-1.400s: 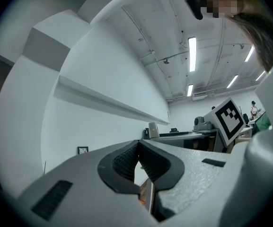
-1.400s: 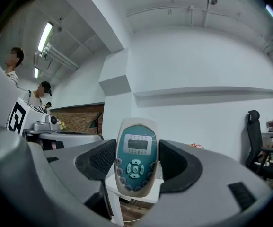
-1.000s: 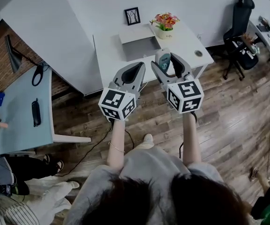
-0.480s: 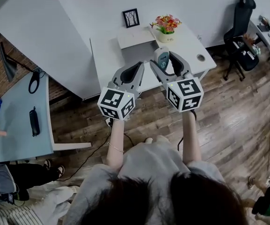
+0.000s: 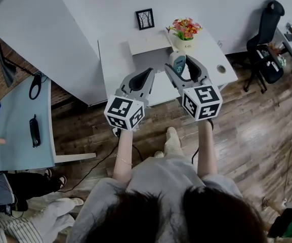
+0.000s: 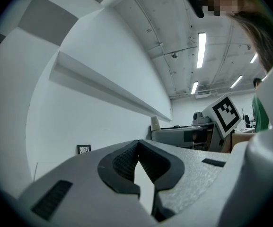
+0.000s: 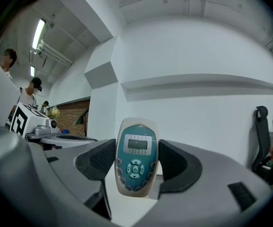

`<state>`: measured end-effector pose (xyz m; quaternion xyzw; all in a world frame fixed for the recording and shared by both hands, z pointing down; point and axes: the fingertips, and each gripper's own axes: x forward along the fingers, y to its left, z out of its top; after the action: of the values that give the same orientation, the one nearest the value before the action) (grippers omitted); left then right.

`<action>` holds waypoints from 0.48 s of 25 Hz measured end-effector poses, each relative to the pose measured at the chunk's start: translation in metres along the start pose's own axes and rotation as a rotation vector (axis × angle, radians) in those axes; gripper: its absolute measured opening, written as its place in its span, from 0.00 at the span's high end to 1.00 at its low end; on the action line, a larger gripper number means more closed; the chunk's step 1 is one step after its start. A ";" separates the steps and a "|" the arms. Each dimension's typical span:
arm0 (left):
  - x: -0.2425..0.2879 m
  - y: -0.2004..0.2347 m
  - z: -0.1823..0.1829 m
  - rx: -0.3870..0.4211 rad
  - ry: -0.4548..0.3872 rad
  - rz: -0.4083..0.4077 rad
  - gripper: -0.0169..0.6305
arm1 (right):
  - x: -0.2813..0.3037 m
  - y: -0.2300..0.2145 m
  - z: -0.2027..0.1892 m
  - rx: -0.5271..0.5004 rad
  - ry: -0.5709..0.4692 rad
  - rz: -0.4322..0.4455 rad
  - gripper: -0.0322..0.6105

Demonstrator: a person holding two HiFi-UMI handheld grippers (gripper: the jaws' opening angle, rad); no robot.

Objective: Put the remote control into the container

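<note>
Above worktop | R hand-held gripper pinching remote by its sides, not yet in container | L hand-held gripper clenched, empty | risk: early release drops remote beside container

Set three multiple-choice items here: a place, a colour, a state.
1. Where is the remote control?
A. in a sink
B. between the right gripper's jaws
C. in a drawer

2. What colour is its button face?
A. teal
B. red
C. yellow

3. How is the left gripper?
A. wide open
B. shut on a pen
C. shut, empty

Answers: B, the right gripper view shows it clamped there; A, the keypad panel is teal; C, its jaws meet with nothing between.
</note>
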<state>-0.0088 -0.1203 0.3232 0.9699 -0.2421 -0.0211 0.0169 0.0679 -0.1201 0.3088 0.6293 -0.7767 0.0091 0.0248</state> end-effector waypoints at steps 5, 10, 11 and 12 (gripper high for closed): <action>0.029 0.020 -0.008 -0.012 0.018 0.032 0.97 | 0.032 -0.025 -0.003 0.004 0.011 0.034 0.51; 0.057 0.043 -0.011 -0.018 0.023 0.066 0.97 | 0.065 -0.047 -0.006 0.005 0.021 0.074 0.51; 0.062 0.047 -0.011 -0.018 0.021 0.074 0.97 | 0.072 -0.051 -0.007 0.006 0.023 0.084 0.51; 0.068 0.052 -0.011 -0.018 0.019 0.081 0.97 | 0.078 -0.055 -0.006 0.005 0.024 0.094 0.51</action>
<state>0.0276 -0.1975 0.3339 0.9592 -0.2811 -0.0133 0.0289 0.1058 -0.2075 0.3183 0.5919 -0.8052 0.0196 0.0320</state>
